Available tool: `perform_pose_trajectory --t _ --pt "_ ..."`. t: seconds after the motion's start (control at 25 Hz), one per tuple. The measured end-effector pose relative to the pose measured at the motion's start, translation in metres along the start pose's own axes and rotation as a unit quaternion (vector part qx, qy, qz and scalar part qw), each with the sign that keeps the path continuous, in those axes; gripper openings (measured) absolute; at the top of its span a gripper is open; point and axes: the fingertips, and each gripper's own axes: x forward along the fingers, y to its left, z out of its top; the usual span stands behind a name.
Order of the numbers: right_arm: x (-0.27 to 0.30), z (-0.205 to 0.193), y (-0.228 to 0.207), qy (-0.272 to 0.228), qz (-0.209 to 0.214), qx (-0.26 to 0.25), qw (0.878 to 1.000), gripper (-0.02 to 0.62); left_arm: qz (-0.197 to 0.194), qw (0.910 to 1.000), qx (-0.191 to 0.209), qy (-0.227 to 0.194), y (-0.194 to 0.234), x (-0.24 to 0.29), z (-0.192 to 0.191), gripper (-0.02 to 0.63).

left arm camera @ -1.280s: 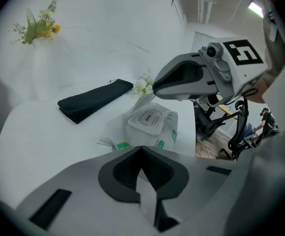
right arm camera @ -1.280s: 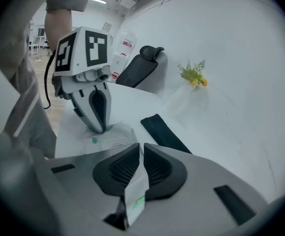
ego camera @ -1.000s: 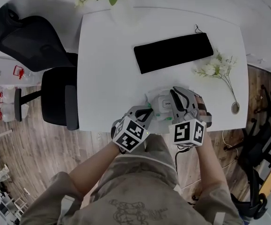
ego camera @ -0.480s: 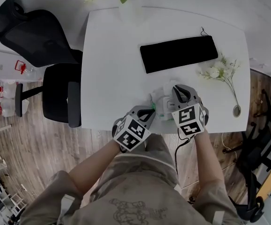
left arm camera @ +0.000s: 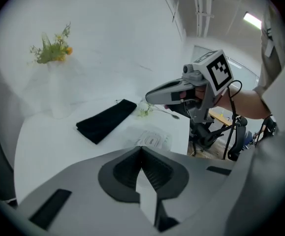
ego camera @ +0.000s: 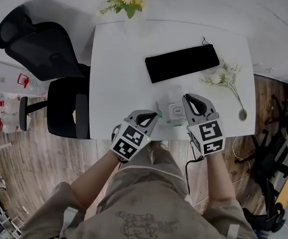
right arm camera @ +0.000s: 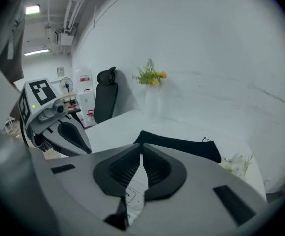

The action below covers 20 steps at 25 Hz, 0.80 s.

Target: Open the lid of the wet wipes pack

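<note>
On white table [ego camera: 119,59], crinkly wet wipes pack [ego camera: 175,112] between closed left hand-held gripper [ego camera: 155,116] and closed right hand-held gripper [ego camera: 186,98]

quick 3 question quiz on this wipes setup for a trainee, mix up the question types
1. True or false: the wet wipes pack lies on the table, apart from the black pouch.
2. What stands at the table's far edge? A) vase of flowers B) lamp C) mug
3. Fill in: the right tool's jaws are ___.
Key: 1 true; 2 A; 3 shut.
</note>
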Motion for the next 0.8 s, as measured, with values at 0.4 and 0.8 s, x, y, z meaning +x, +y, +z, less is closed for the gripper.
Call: perform_pose_trajectory --t 0.4,0.8 --pt "-0.103 0.074 -0.005 -0.085 -0.052 0.01 0.995 0.04 0.023 0.9938 0.019 -0.107 -0.006 -0.068 0.102 0.017" --pt "-0.187 0.112 0.019 -0.149 -0.08 -0.013 0.985 0.04 0.041 0.9772 0.122 -0.169 -0.044 -0.129 0.162 0.017"
